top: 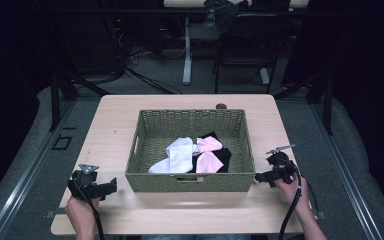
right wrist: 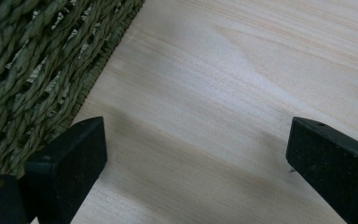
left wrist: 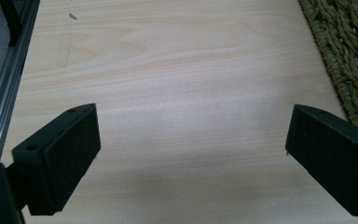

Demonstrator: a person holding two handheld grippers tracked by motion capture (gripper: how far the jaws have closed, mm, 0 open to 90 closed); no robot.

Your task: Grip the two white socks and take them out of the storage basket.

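Beside the basket point(top: 190, 182), each wide-open, empty claw, left point(top: 111, 185) and right point(top: 258, 177), hovers over bare table point(top: 115, 125).

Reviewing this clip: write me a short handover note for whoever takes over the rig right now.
Left gripper: open, empty, over the table left of the basket.
Right gripper: open, empty, at the basket's right front corner.
In the basket: white socks, pink socks, black socks, lying mixed.
Done: nothing visibly handled.
Left: everything; a likely first move is reaching into the basket.
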